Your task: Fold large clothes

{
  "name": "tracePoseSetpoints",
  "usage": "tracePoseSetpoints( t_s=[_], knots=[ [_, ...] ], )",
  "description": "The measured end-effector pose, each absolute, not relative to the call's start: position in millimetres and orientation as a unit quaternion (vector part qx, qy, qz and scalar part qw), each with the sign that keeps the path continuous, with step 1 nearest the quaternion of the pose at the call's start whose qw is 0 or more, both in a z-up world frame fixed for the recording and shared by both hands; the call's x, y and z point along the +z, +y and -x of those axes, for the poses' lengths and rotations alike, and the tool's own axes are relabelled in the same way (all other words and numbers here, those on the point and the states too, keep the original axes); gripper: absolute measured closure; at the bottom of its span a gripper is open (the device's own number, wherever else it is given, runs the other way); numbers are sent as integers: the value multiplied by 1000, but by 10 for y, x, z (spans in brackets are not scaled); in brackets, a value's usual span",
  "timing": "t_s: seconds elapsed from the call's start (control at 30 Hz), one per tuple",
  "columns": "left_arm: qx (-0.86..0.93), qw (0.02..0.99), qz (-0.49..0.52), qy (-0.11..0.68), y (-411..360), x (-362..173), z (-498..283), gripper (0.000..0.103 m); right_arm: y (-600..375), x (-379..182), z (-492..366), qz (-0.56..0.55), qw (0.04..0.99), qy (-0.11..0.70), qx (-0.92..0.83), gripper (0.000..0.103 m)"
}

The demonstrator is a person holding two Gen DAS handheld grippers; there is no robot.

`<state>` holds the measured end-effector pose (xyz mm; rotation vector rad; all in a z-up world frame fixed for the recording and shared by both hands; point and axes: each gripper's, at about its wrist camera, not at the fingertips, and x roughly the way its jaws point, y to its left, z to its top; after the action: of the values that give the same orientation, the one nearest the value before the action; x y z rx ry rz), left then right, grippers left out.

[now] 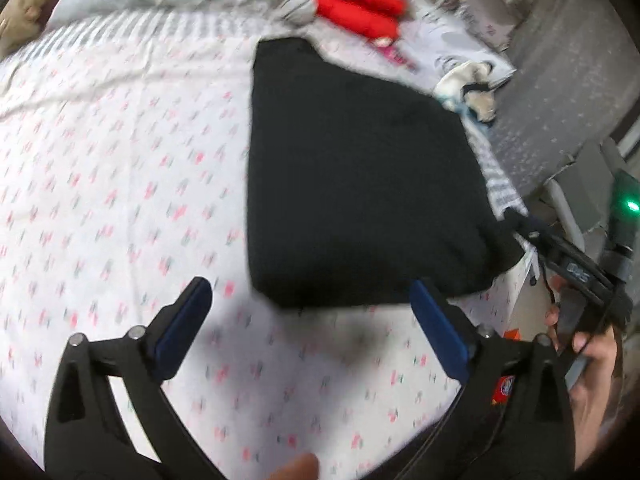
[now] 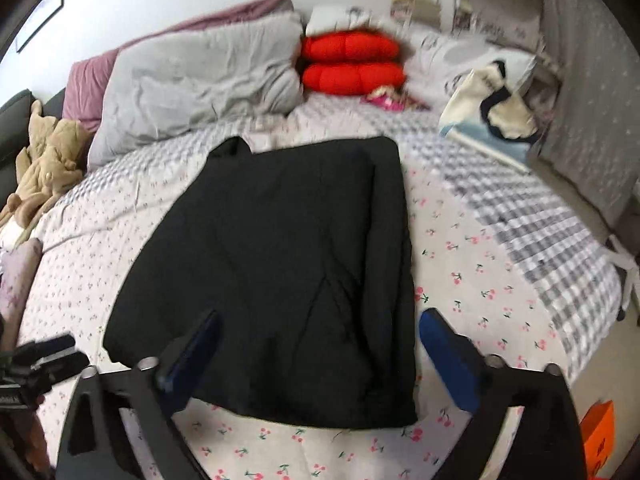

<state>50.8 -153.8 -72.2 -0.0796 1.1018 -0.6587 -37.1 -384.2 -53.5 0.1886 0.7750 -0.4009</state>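
Note:
A black garment (image 1: 352, 176) lies folded into a rough rectangle on the cherry-print bedspread (image 1: 120, 160); it also shows in the right wrist view (image 2: 280, 264). My left gripper (image 1: 312, 292) is open and empty, just above the sheet at the garment's near edge. My right gripper (image 2: 320, 322) is open and empty, its jaws spread over the garment's near edge. The right gripper shows at the right of the left wrist view (image 1: 576, 268), held in a hand, its fingertips hidden against the garment's corner.
Grey pillows (image 2: 192, 80) and a red cushion (image 2: 352, 64) lie at the head of the bed. A beige plush toy (image 2: 44, 160) sits at the left. A white and navy garment (image 2: 496, 100) lies at the far right. A checked blanket (image 2: 540, 216) covers the right edge.

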Motion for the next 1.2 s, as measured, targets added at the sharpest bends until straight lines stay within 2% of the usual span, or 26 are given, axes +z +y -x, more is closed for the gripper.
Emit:
tracePoseSetpoints(
  t_s=[0.1, 0.27, 0.53, 0.77, 1.2],
  knots=[
    [-297, 796, 30, 526, -1464, -731, -419, 2, -3660, -563, 429, -102, 896, 380, -204, 1],
    [-244, 820, -11, 517, -1350, -722, -355, 1, -3350, -668, 417, -94, 867, 437, -219, 1],
    [-238, 832, -24, 501, -1243, -646, -215, 1, -3050, -577, 430, -81, 870, 424, -238, 1],
    [-235, 842, 1, 485, -1262, -567, -214, 1, -3038, -581, 433, -78, 866, 426, -250, 1],
    [-240, 852, -14, 466, -1423, -531, -153, 1, -3132, -584, 482, -82, 862, 426, -261, 1]
  ],
)
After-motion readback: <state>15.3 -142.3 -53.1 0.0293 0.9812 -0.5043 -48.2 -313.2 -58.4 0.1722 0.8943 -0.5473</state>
